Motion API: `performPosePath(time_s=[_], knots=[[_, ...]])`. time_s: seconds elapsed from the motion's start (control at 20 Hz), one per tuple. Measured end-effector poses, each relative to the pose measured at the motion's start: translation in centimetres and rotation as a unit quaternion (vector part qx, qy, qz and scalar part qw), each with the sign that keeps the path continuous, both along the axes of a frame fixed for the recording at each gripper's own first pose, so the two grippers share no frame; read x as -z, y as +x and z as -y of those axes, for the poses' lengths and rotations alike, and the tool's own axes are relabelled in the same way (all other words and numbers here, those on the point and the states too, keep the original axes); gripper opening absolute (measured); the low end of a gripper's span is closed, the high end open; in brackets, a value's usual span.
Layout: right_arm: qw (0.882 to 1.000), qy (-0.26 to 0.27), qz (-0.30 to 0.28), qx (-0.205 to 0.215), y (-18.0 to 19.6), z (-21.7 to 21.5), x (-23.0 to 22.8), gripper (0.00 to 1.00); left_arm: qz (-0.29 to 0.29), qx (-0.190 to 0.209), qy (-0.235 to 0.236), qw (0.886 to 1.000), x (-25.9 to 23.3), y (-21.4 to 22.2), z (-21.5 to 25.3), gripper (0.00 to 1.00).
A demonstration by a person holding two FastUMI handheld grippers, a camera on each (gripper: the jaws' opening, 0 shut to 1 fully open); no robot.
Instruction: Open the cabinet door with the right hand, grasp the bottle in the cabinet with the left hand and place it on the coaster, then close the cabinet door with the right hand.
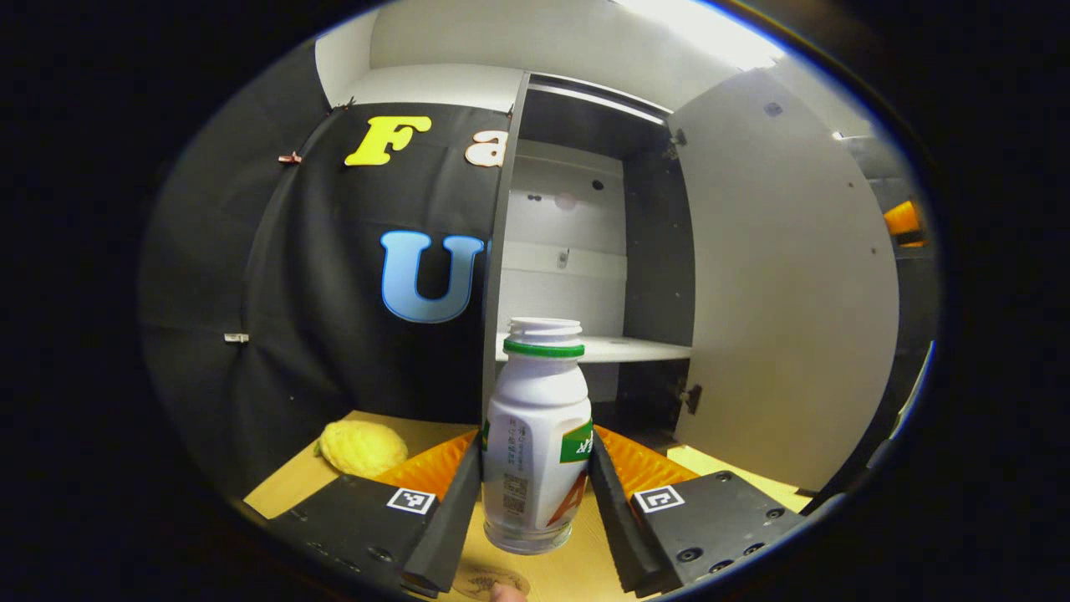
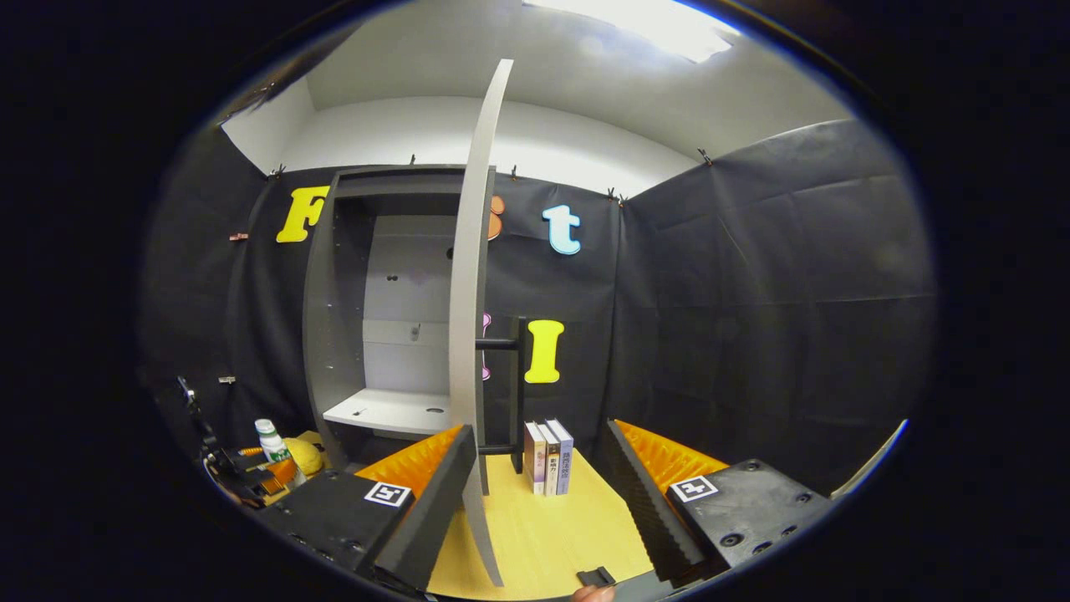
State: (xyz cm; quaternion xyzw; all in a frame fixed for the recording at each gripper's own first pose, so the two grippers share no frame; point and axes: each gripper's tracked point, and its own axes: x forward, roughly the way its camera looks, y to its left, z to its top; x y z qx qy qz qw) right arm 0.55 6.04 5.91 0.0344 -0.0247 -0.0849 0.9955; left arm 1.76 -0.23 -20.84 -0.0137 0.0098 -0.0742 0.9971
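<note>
white bottle clamped in left hand-held gripper, over counter.
lower it upright onto what may be the coaster; right hand-held gripper gapes astride door.

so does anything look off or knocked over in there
Nothing stands out. The bottle is upright between the left hand-held gripper's fingers, nothing spilled. The cabinet door is swung open, the books stand upright on the table, and the yellow lemon-like thing lies intact.
</note>
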Motion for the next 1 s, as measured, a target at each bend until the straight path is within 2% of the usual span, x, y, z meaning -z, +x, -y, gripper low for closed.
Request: performPosePath(time_s=[0.05, 0.3, 0.55, 0.75, 1.0], knots=[[1.0, -0.001, 0.001, -0.002, 0.0, -0.2, -0.4, 0.97, 0.001, 0.002, 0.002, 1.0, 1.1, -0.5, -0.2, 0.71], [1.0, 0.019, -0.013, -0.002, -0.3, -0.4, -0.6, 0.98, -0.016, -0.001, 0.001, 1.0, 6.4, -1.1, -1.5, 0.72], [1.0, -0.011, -0.02, 0.004, 0.0, -0.1, -1.8, 0.98, -0.033, -0.009, -0.005, 0.999, 11.5, -0.7, -2.8, 0.73], [0.999, -0.023, -0.038, 0.005, 0.2, -0.1, -1.5, 0.98, -0.028, -0.011, 0.004, 1.0, 13.1, -0.5, -3.2, 0.74], [0.999, -0.026, -0.033, 0.006, 0.5, 0.1, -2.5, 0.97, -0.038, -0.017, 0.001, 0.999, 14.9, -1.1, -3.6, 0.74]])
